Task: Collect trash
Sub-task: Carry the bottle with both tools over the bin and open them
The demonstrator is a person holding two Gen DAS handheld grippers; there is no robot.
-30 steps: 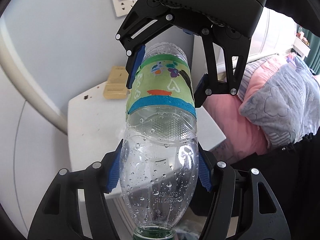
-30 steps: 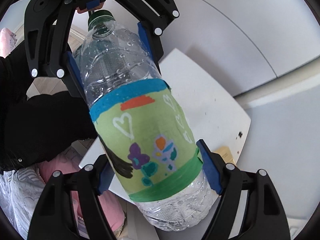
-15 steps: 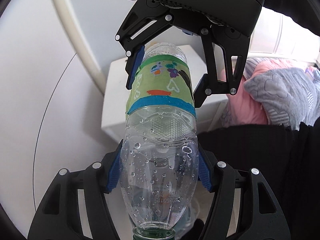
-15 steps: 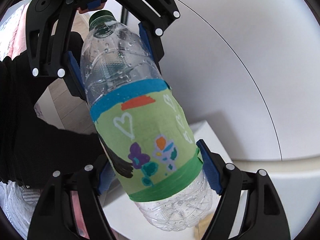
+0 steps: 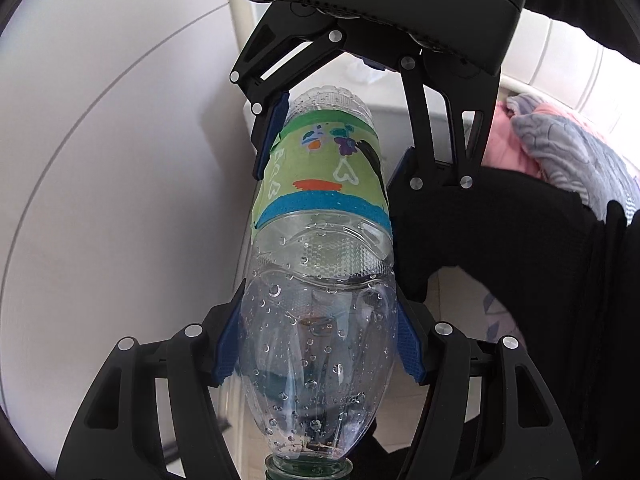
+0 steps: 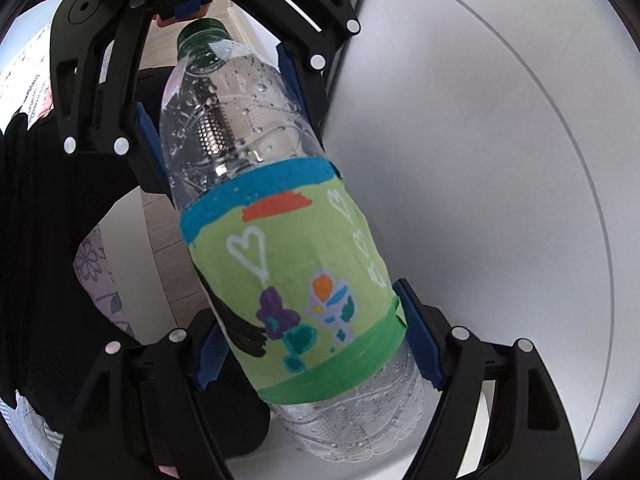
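The clear, droplet-beaded plastic bottle with a hand-drawn green paper label [image 5: 320, 264] hangs in mid-air, clamped between both tongs: the left tongs [image 5: 318, 340] pinch its clear shoulder, the right tongs [image 6: 316, 348] its labelled lower body. Thin, wet plastic may buckle or slip if either squeeze changes. No bin seems visible, so a release here would likely drop it on the floor.

place: home bedroom | bedding: pink and grey blankets [image 5: 568, 148] heaped at the right | wall [image 5: 568, 52]: white panelled surface behind the blankets | floor [image 6: 168, 236]: pale wood-look planks | furniture: white curved panel [image 6: 480, 200] close by | fabric: floral cloth [image 6: 96, 276] at the left edge
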